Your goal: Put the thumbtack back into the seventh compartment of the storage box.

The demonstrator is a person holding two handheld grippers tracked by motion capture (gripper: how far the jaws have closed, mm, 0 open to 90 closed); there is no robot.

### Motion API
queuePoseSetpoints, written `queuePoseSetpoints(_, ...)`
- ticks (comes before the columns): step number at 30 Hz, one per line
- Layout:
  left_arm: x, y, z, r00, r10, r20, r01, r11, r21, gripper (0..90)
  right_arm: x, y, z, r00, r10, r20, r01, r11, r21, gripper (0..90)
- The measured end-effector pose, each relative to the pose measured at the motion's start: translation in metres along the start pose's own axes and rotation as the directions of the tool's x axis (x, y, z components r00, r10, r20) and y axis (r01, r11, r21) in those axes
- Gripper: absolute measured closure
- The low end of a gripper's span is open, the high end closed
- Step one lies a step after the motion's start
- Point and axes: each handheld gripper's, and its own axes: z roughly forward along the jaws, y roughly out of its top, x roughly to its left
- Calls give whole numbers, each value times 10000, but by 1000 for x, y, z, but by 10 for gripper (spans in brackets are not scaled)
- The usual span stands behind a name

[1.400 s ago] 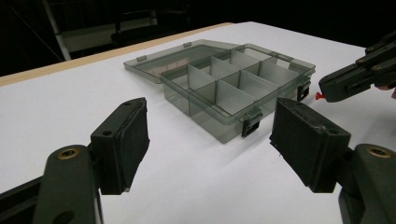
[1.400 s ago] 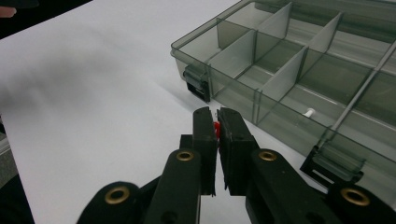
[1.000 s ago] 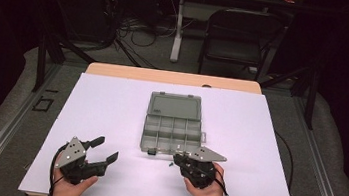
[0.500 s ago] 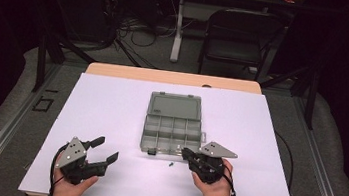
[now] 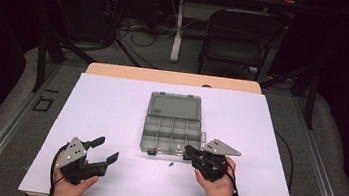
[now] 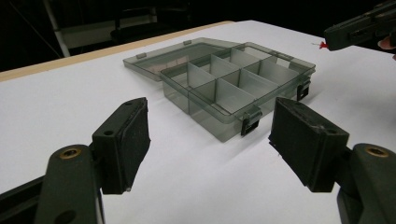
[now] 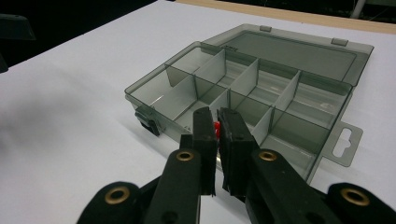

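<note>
On the table (image 5: 111,100), the open compartment box (image 5: 172,133) lies ahead of and between both tongs, its lid behind it, its front right corner just beside the right gripper (image 5: 189,154), a small pin (image 5: 171,164) left of that gripper, and the left gripper (image 5: 105,151) well apart.

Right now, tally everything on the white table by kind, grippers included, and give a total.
Clear compartment box, lid open: 1
Red pin, pinched in the right gripper: 1
Small dark-green piece on the table, in front of the box: 1
Handheld grippers, right shut, left gripper open: 2
Total: 5
</note>
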Motion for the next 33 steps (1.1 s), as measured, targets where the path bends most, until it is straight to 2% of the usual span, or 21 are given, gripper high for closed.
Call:
queuePoseSetpoints(11, 0, 0, 0, 10000, 4, -13, -4, 10000, -12, 281, -3, 6, 7, 10000, -21, 96, 20, 10000, 93, 857)
queuePoseSetpoints(21, 0, 0, 0, 10000, -26, -47, 26, 10000, 15, 281, -8, 18, 22, 9996, -132, 235, 124, 9993, 343, 857)
queuePoseSetpoints(33, 0, 0, 1, 10000, -36, -23, 36, 10000, 30, 281, -12, 17, 41, 9993, -72, 359, 44, 9970, 774, 857)
